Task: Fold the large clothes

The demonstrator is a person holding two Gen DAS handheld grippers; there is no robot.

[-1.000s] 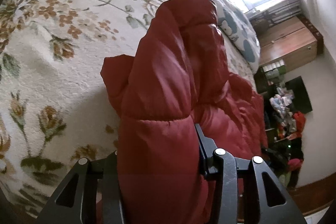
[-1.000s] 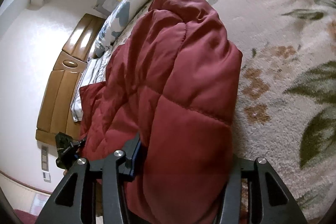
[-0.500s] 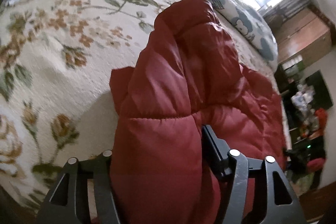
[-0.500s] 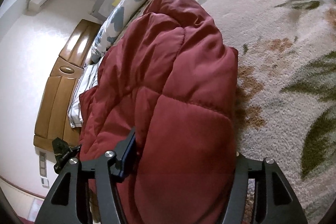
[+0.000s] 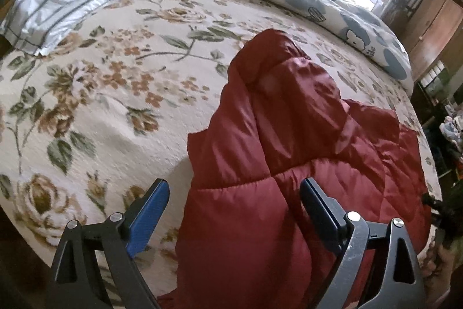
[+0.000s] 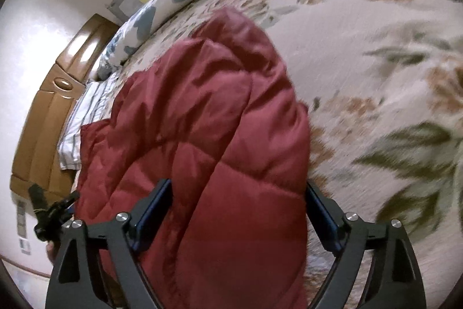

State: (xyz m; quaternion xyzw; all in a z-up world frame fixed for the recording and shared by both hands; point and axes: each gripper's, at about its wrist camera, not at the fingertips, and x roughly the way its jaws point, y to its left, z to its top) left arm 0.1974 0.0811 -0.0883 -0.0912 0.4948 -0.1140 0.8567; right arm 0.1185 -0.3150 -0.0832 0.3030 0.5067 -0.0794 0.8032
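Red padded jacket (image 5: 289, 164) lies bunched on the floral bedspread (image 5: 101, 106), filling the lower centre of both views. The left tongs (image 5: 234, 199) have just been opening and stand wide, pads clear of the fabric between them. The right tongs (image 6: 238, 201) have likewise just opened, jacket between, ungripped.

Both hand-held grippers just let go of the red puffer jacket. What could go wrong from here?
1. The red puffer jacket looks puffy and humped, so the fold may spring open.
2. Fabric lies between the right hand-held gripper's opened jaws; pulling back may drag it.
3. The left hand-held gripper's right finger overlaps the fabric and may snag.
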